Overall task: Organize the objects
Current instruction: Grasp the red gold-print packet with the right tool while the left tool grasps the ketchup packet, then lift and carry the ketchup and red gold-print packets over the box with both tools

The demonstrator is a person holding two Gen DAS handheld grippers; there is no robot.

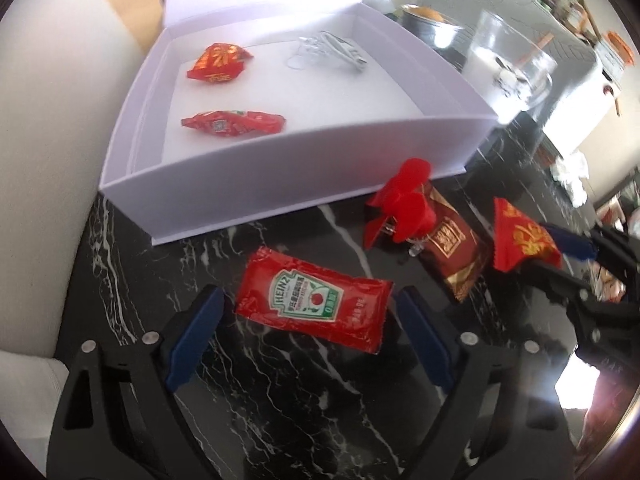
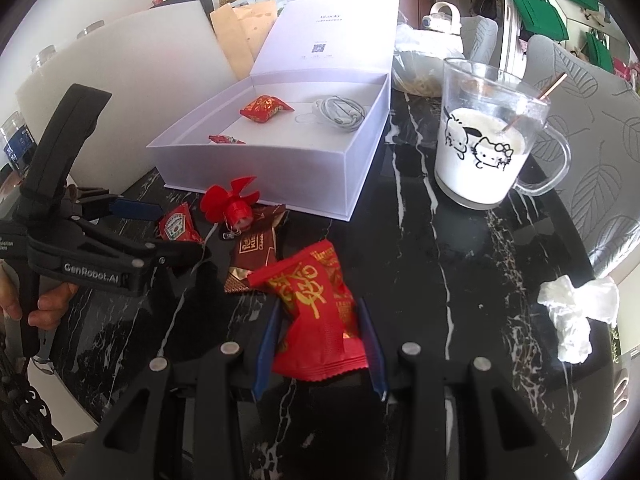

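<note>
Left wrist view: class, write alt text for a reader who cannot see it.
Open black tongs with blue pads straddle a red Heinz ketchup sachet lying flat on a black marble table. Behind it, an open white cardboard box holds two red candy packets and a coiled white cable; a red plastic fan toy lies beside the box.

Left gripper (image 1: 310, 312) agape, right gripper (image 2: 318, 350) clamped.

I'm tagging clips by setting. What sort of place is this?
Probably a home dining area: a black marble table with a cartoon glass mug of milk, and green bags hanging on the wall.
</note>
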